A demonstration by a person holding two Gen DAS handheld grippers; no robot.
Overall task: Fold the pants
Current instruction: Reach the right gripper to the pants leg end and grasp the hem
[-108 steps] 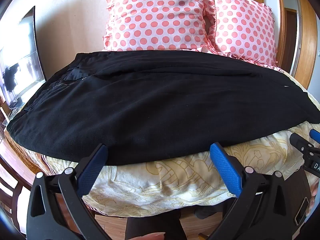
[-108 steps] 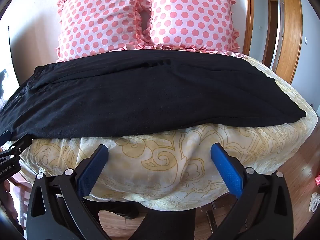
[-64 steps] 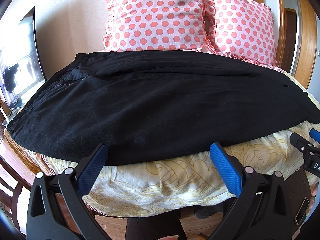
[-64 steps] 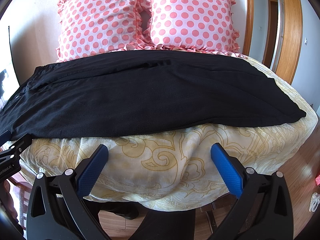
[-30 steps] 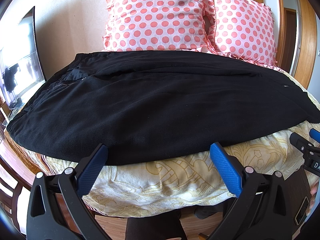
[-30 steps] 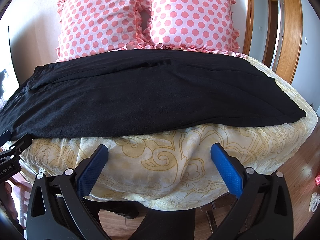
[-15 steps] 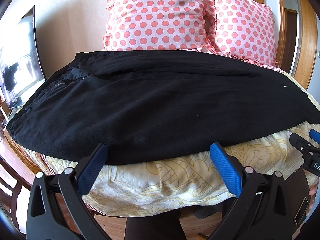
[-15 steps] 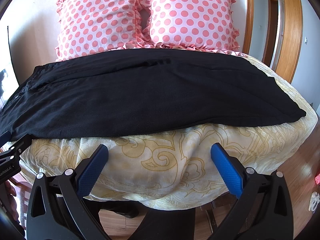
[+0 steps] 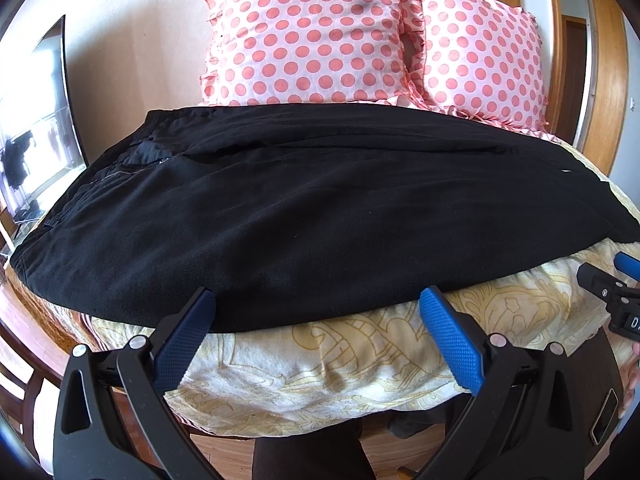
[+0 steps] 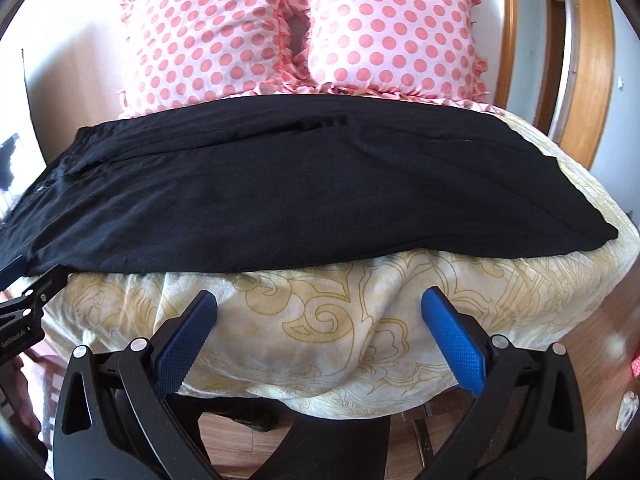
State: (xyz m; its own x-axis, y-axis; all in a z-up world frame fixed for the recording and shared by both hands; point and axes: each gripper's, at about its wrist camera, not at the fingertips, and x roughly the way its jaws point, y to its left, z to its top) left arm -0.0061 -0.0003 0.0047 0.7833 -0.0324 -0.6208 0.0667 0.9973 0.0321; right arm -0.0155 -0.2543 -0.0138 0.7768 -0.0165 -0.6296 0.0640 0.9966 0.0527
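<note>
Black pants [image 9: 304, 208] lie spread flat across the bed, waistband at the left, leg ends at the right; they also show in the right wrist view [image 10: 280, 196]. My left gripper [image 9: 316, 300] is open and empty, hovering at the pants' near edge above the bed's front. My right gripper [image 10: 318, 304] is open and empty, over the yellow patterned bedspread [image 10: 320, 320], a little short of the pants' near edge. Each gripper shows at the edge of the other's view.
Two pink polka-dot pillows [image 9: 308, 36] [image 10: 392, 28] stand at the head of the bed behind the pants. A wall and window [image 9: 32, 120] are at the left, a wooden door frame [image 10: 588, 64] at the right. Wooden floor [image 10: 592, 360] lies below the bed's front.
Nothing has visibly changed beyond a slight camera shift; both grippers stay open and in place, and the pants lie as before.
</note>
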